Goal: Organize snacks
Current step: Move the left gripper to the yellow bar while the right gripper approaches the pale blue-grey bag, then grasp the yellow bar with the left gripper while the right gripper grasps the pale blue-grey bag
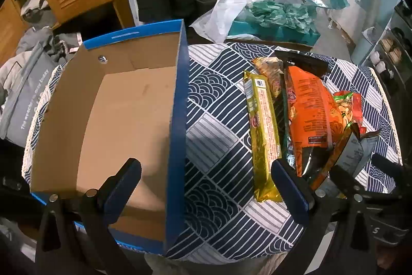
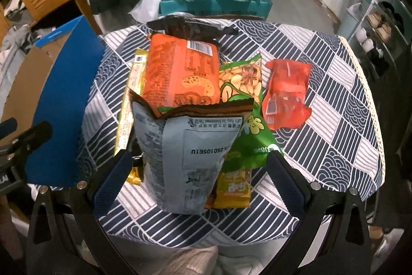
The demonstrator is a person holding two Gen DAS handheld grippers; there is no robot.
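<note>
Brown corrugated card lined the blue-edged box (image 1: 134, 120), and nothing was seen inside it, so the sorting was judged barely begun. Crinkly foil and plastic snacks (image 2: 180, 74) lay heaped on the patterned tablecloth (image 2: 334, 120) beside the box: a long gold bar (image 1: 262, 130), an orange bag (image 2: 180, 68), a grey-blue pouch (image 2: 185, 161). Left gripper (image 1: 206, 187) and right gripper (image 2: 195, 179) were held spread, nothing grasped.

One cardboard box (image 1: 128, 120) seen on tabletop (image 2: 322, 120). Snack packets counted:
- orange (image 2: 180, 74): one
- grey-blue (image 2: 185, 159): one
- green peanut (image 2: 242, 84): one
- red (image 2: 285, 97): one
- black (image 2: 190, 28): one
- long gold (image 1: 262, 130): one
- small yellow (image 2: 233, 190): one
</note>
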